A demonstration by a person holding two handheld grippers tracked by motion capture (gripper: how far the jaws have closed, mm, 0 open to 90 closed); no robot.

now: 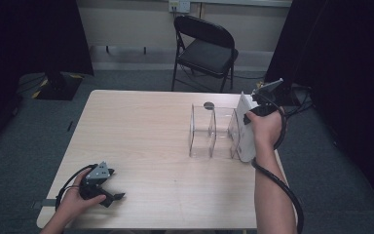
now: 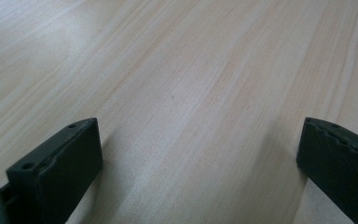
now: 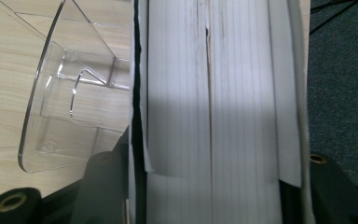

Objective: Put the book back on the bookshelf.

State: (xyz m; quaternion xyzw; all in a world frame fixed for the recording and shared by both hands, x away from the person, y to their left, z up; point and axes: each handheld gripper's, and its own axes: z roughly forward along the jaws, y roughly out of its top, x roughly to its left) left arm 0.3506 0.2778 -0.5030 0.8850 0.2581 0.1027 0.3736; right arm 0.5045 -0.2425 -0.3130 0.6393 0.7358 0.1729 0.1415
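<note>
Showing page edges (image 3: 223, 116) between right claw (image 3: 205, 186) jaws

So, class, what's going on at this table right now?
A person works at a light wooden table with a gripper in each hand. The right gripper has a thick white book between its jaws, standing upright at the right end of a clear acrylic file rack with dividers; whether the pads press on it is hard to tell. The left gripper rests open on the near-left part of the table, holding nothing.
</note>
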